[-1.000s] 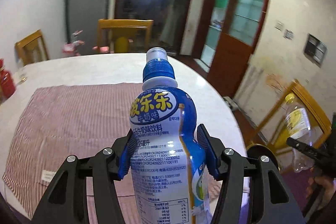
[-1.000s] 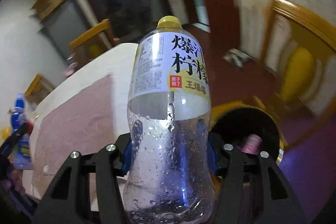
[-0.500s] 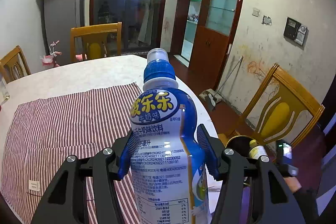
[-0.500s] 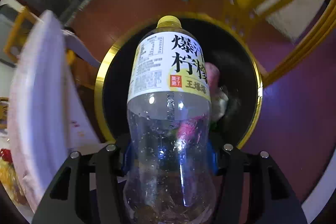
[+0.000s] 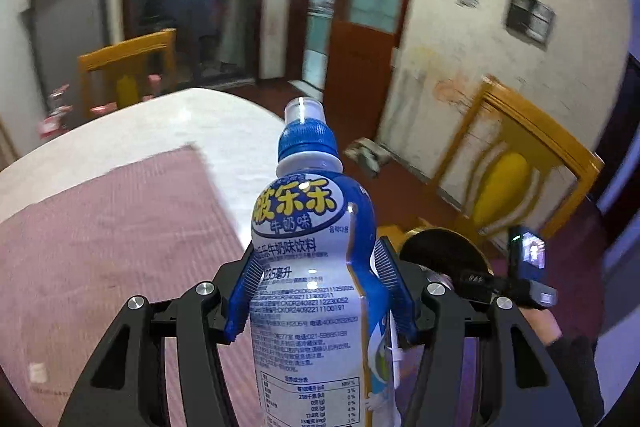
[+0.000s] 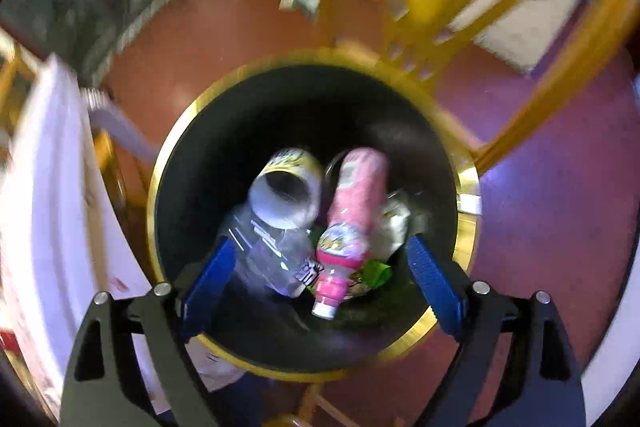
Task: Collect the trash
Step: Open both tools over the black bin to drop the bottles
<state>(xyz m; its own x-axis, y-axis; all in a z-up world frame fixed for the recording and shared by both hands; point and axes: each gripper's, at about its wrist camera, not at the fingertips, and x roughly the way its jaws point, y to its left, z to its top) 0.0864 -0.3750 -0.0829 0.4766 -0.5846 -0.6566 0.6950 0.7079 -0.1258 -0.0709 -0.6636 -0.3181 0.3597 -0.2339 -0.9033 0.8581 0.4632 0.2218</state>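
My left gripper [image 5: 316, 291] is shut on a blue-and-white drink bottle [image 5: 316, 267] with a blue cap, held upright above the table edge. My right gripper [image 6: 320, 271] is open and empty, pointing down over a black bin with a gold rim [image 6: 158, 163]. Inside the bin lie the clear lemon-drink bottle [image 6: 280, 211] with a yellow label, a pink bottle [image 6: 352, 211] and some green and white scraps. In the left wrist view the bin [image 5: 440, 251] shows beside the table, with the right gripper's camera unit [image 5: 528, 267] over it.
A round white table [image 5: 192, 131] with a pink striped cloth [image 5: 100, 247] lies to the left. A wooden chair with a yellow cushion [image 5: 508, 187] stands behind the bin. Another chair [image 5: 128, 67] is at the table's far side. A brown door [image 5: 360, 39] is in the back wall.
My right gripper opened and the lemon-drink bottle dropped into the bin. My left gripper swung right toward the bin, still holding the blue bottle.
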